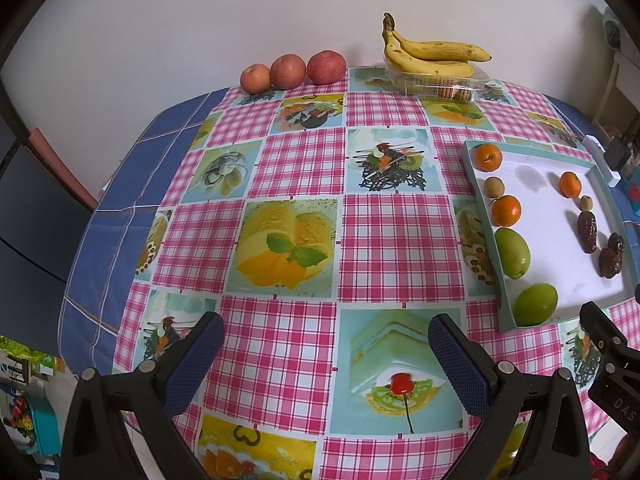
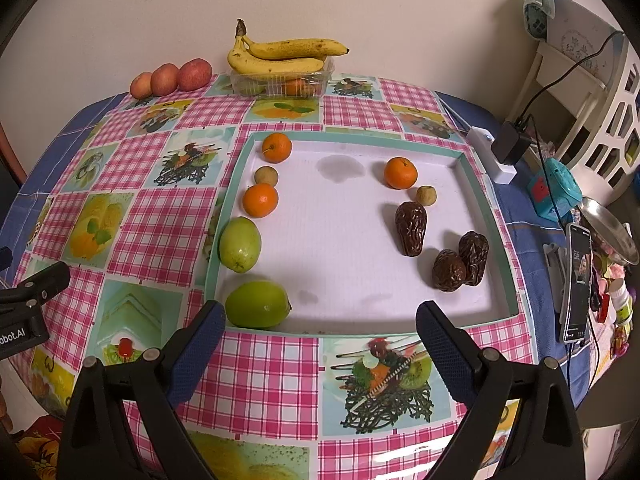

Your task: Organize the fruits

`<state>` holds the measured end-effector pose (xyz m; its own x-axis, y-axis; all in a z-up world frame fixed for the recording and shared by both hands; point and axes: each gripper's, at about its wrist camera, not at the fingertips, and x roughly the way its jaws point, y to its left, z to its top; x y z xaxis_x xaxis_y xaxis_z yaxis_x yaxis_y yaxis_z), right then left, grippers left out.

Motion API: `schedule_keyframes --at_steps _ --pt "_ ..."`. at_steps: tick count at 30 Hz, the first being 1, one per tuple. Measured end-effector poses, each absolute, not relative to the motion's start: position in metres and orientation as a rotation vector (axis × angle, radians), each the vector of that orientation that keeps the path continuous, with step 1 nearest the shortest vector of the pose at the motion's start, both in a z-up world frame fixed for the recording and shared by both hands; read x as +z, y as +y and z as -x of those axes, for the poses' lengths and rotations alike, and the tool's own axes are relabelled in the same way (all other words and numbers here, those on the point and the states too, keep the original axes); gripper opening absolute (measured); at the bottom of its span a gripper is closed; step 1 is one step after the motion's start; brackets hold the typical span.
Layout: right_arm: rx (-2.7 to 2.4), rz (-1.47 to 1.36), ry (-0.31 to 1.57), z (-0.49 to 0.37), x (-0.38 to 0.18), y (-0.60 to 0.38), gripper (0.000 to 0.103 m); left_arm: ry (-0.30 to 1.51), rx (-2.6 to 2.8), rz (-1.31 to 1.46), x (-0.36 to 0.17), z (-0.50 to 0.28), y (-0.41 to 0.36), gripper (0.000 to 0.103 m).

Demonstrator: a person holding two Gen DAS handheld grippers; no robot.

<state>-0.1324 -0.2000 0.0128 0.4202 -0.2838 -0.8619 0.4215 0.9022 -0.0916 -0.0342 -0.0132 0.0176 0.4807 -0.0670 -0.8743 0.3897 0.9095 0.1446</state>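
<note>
Clear plastic of the punnet (image 2: 280, 82) under the bananas (image 2: 280, 56) blurs its contents. Only the right view shows the whole tray (image 2: 468, 168) on the counter (image 2: 160, 232): oranges (image 2: 260, 199), green fruits (image 2: 240, 244), dates (image 2: 411, 229). Left gripper (image 1: 326, 360) and right gripper (image 2: 320, 356) both stand apart, empty. Apples (image 1: 288, 71) line the wall.
</note>
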Motion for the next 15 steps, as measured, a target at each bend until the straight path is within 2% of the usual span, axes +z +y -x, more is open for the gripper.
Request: schedule_keyframes --at_steps 15 --pt "-0.438 -0.144 1.054 0.1323 0.0107 -0.1994 0.096 1.041 -0.274 -0.345 0.0162 0.0348 -0.0129 0.103"
